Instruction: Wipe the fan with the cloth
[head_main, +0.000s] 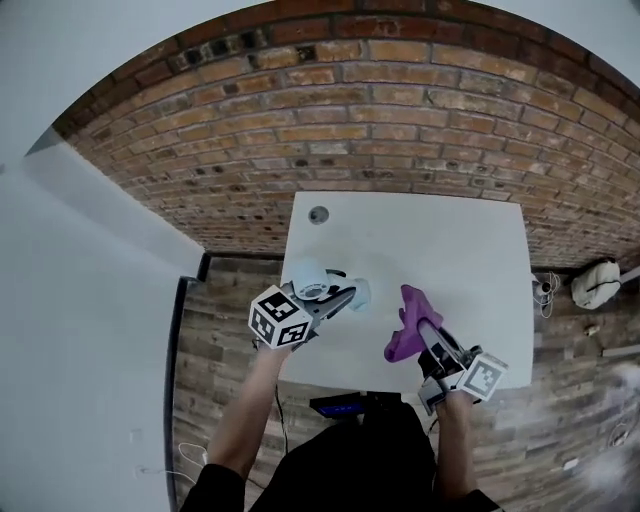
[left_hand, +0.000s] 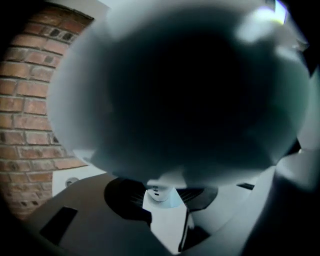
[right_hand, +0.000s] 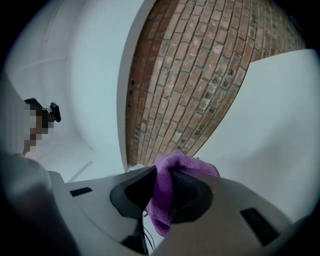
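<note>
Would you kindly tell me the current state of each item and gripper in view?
Fan: clamped by its stem in the left gripper, above the table.
Cloth: bunched up, pinched in the right gripper, apart from the fan.
Left gripper: closed on the fan.
Right gripper: closed on the cloth.

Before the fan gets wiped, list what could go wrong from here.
1. The left gripper pinches the small white round-headed plastic fan only by its narrow neck; a push from the purple microfibre cloth may twist it loose onto the white table.
2. The right gripper clamps the cloth by one bunched fold; hard rubbing may pull it free.
</note>
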